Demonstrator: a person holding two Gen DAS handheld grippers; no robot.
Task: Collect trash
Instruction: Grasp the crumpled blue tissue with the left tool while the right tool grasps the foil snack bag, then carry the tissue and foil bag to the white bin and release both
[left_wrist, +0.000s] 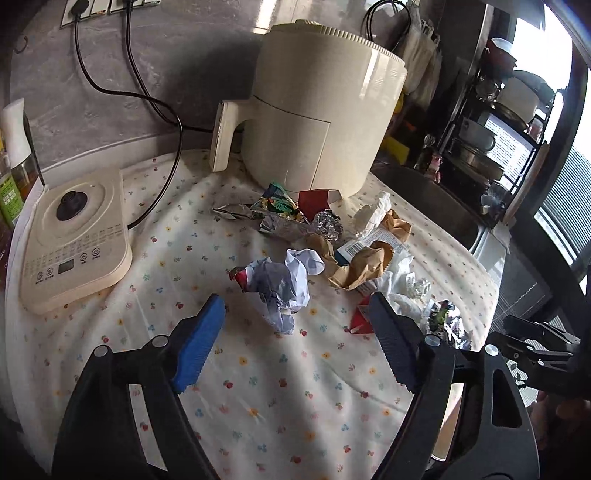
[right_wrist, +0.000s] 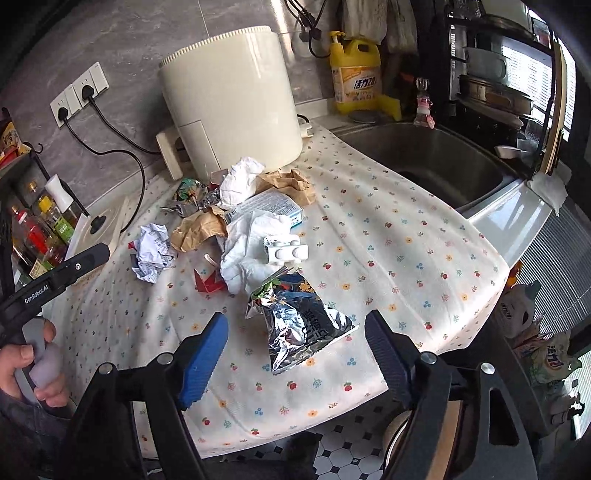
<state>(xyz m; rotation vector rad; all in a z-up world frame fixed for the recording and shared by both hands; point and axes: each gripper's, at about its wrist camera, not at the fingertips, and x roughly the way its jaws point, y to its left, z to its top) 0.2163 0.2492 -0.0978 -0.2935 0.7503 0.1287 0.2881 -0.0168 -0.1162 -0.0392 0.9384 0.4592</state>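
Observation:
A pile of trash lies on the flowered cloth (left_wrist: 258, 387). A crumpled printed paper ball (left_wrist: 282, 286) lies just ahead of my left gripper (left_wrist: 299, 314), which is open and empty. Behind it are brown paper (left_wrist: 364, 266), foil wrappers (left_wrist: 288, 218), white tissue (left_wrist: 373, 212) and a red paper piece (left_wrist: 360, 319). In the right wrist view a silver foil snack bag (right_wrist: 303, 325) lies between the fingers of my open, empty right gripper (right_wrist: 295, 328). Beyond it are white tissue (right_wrist: 251, 258), a red paper crane (right_wrist: 208, 282), the paper ball (right_wrist: 153, 253) and a small box (right_wrist: 269, 206).
A cream air fryer (left_wrist: 317, 107) stands behind the pile. A kettle base (left_wrist: 74, 236) sits at left with cords to wall sockets. Bottles (right_wrist: 40, 229) stand at far left. A steel sink (right_wrist: 436, 162) lies to the right, with yellow detergent (right_wrist: 356, 70) behind it.

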